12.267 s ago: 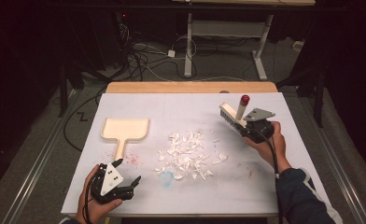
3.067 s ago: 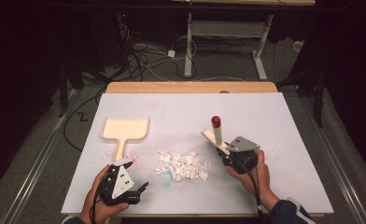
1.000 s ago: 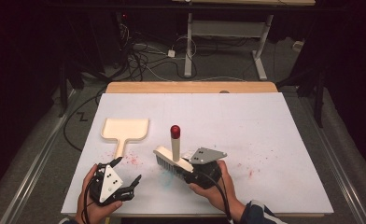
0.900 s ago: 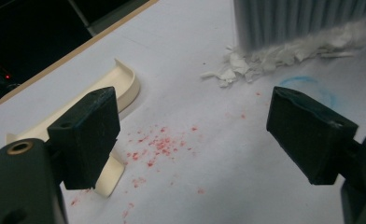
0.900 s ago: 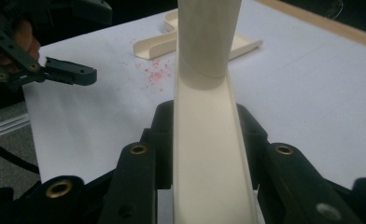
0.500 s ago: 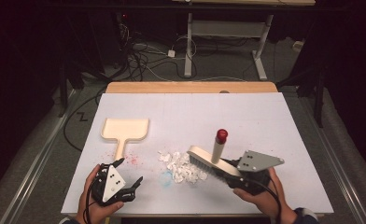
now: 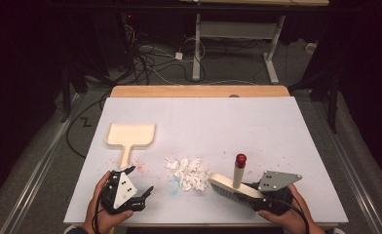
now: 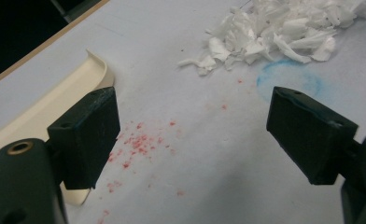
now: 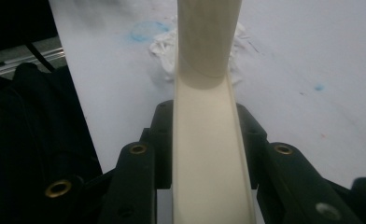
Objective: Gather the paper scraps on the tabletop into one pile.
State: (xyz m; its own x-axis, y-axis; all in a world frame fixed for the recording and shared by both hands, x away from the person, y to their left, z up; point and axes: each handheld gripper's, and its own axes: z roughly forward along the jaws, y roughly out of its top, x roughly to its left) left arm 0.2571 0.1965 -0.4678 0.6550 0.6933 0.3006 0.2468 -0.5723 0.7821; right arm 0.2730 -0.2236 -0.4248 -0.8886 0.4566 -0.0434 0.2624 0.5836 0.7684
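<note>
A cream brush (image 7: 228, 189) with an upright red-tipped handle (image 7: 239, 162) stands on the white table just right of a pile of torn white paper scraps (image 7: 189, 171). My right gripper (image 7: 251, 196) is shut on the brush's back, near the front edge. In the right gripper view the jaws clamp the cream brush back (image 9: 209, 154), and the scraps (image 9: 165, 46) lie beyond it. My left gripper (image 7: 141, 179) rests open at the front left with nothing between its jaws. A cream dustpan (image 7: 130, 136) lies behind it, and its edge (image 8: 55, 107) appears beside my left gripper (image 8: 190, 130).
Red specks (image 8: 139, 144) and a faint blue ring (image 8: 288, 81) mark the white table sheet (image 7: 257, 126). A wooden strip (image 7: 199, 91) runs along the far edge. Cables and a desk frame (image 7: 238, 39) stand on the floor beyond.
My right gripper has carried the brush to the right and toward the front edge, from the pile's left side to its right. The scraps lie uncovered. The left gripper has stayed put.
</note>
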